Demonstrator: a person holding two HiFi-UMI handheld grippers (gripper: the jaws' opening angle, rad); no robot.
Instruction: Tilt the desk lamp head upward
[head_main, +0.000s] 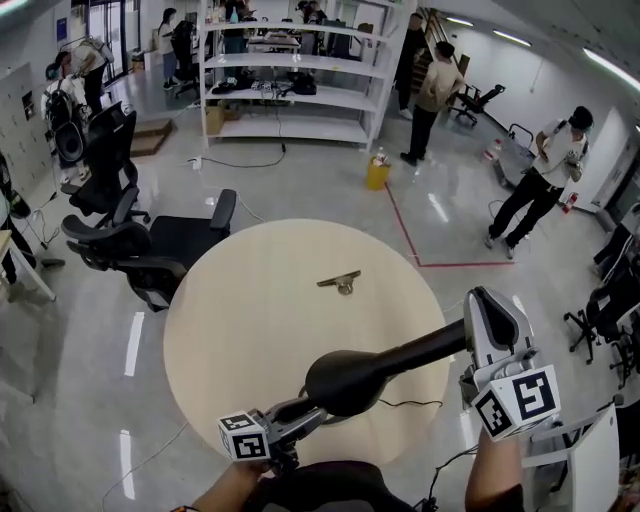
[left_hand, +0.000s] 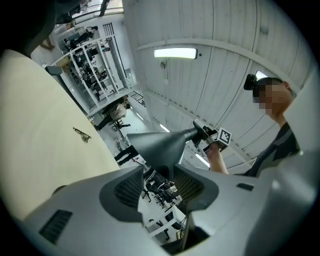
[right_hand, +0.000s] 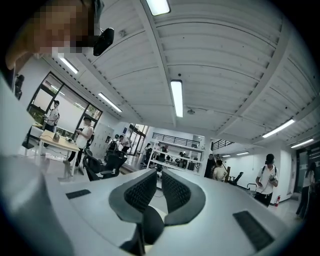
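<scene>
Closest in, left gripper (left_hand: 159, 180) with jaws spread wide, pressing nothing, black lamp head (head_main: 345, 382) just past their tips over the near edge of the round table (head_main: 250, 320), lamp arm (head_main: 425, 350) clamped in the right gripper (right_hand: 159, 182), small metal piece (head_main: 340, 283) farther out.

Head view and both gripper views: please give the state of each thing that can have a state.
desk lamp head: wide end between the left gripper's jaws, not clamped; lit or not, cannot tell
lamp arm: clamped in the right gripper
left gripper: open
right gripper: shut on the lamp arm
metal piece: lying on the round table, untouched
ceiling light: on
</scene>
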